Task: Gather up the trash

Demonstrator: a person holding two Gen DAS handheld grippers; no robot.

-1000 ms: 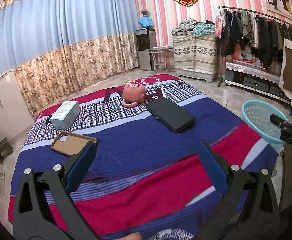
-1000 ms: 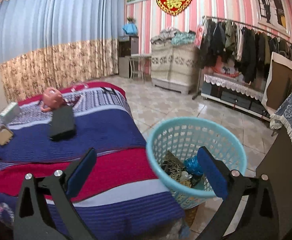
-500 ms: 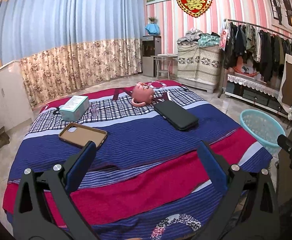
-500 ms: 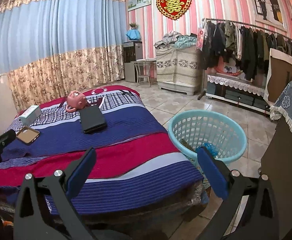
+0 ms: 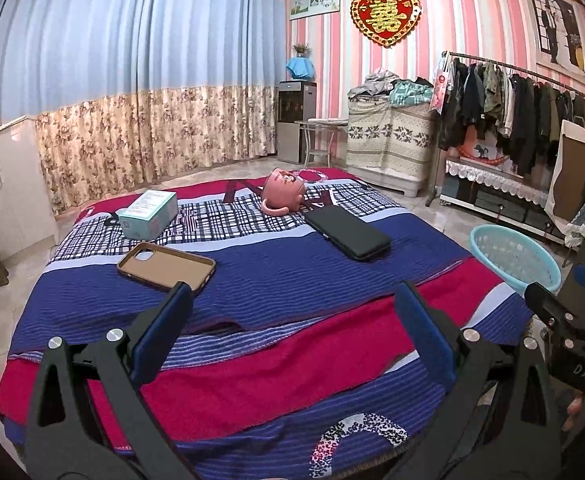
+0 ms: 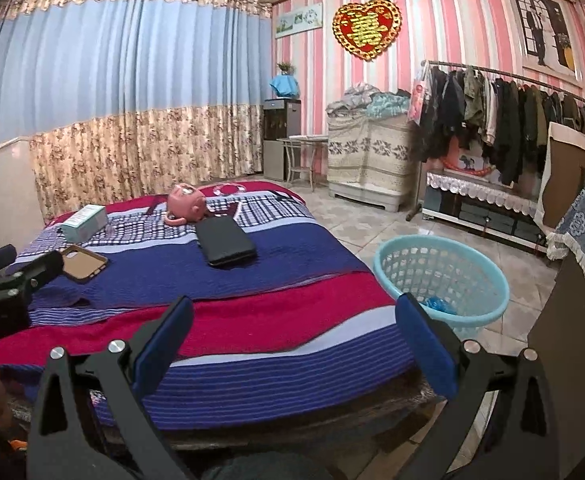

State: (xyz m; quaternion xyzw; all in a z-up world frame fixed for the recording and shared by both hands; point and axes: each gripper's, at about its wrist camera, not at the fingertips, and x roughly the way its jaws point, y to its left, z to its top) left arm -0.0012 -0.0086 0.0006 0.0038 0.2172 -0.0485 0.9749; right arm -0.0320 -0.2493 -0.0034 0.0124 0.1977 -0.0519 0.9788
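1. I have both tongs pulled back over the near end of the bed [image 5: 276, 280]. The left tongs [image 5: 292, 324] and right tongs [image 6: 292, 324] are spread wide, with nothing between the pads.
2. The basket [image 6: 440, 280] stands on the floor just beside the bed's right edge. Something blue and crumpled lies inside, which I take for trash already dropped.
3. I judge this a pause between drops, or the close of the job. On the bed beyond the basket lie a phone case [image 5: 166, 266], a box [image 5: 148, 214], a tipped pink mug [image 5: 282, 196] and a black wallet [image 5: 346, 232]; none looks plainly like trash.
4. A next move would need a scan for leftover scraps.
5. A second ago my right tongs hung right over the basket; now it sits farther off and more bed shows.
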